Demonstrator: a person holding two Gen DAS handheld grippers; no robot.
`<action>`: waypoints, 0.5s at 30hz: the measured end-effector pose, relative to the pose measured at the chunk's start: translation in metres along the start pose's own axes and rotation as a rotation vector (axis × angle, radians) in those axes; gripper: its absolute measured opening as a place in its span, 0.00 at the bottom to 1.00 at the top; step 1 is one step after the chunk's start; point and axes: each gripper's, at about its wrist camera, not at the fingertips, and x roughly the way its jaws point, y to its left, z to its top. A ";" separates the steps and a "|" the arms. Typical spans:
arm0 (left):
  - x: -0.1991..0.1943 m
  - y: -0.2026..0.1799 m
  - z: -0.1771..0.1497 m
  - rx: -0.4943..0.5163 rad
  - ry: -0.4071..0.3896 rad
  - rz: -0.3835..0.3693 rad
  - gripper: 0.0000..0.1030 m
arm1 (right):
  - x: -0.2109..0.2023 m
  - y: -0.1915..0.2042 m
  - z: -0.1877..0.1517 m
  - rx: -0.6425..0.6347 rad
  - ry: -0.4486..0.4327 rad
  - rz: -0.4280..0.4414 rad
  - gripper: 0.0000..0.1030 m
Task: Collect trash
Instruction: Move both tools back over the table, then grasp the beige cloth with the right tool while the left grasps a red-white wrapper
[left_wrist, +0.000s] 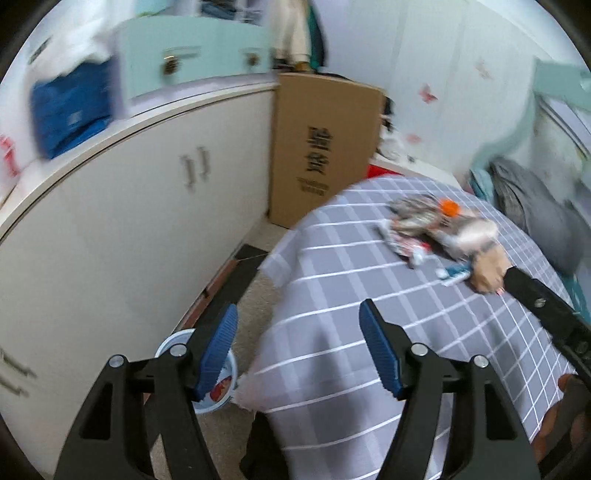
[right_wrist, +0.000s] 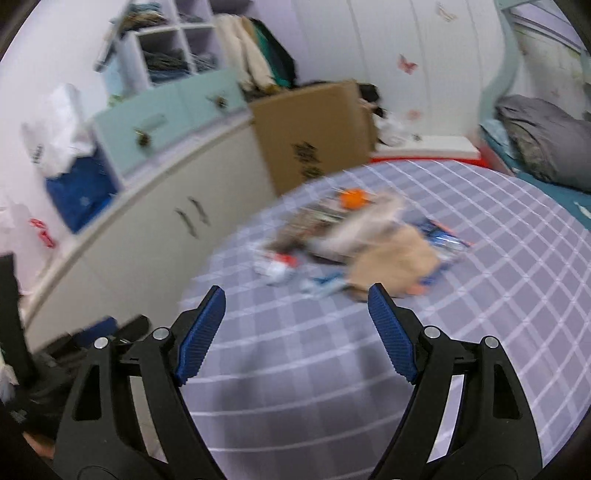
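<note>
Left gripper (left_wrist: 299, 349): jaws stood apart, nothing between them, above the near edge of the checked bed (left_wrist: 332, 295).
Right gripper (right_wrist: 295, 325): jaws likewise apart and empty, pointed toward the trash.
Trash (right_wrist: 354, 236): a blurred heap of wrappers, paper and an orange cap (right_wrist: 351, 198), lay on the far middle of the bed.
Bin (left_wrist: 221, 391): a small tub on the floor left of the bed, partly hidden.
Progress: most of the heap appeared uncollected.
</note>
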 end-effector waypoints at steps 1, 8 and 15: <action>0.004 -0.013 0.001 0.031 0.003 -0.012 0.65 | 0.004 -0.012 0.001 0.004 0.016 -0.021 0.76; 0.031 -0.054 0.012 0.086 0.065 -0.050 0.67 | 0.029 -0.037 0.010 -0.081 0.092 -0.087 0.76; 0.058 -0.079 0.027 0.111 0.093 -0.075 0.70 | 0.064 -0.041 0.014 -0.119 0.141 -0.089 0.74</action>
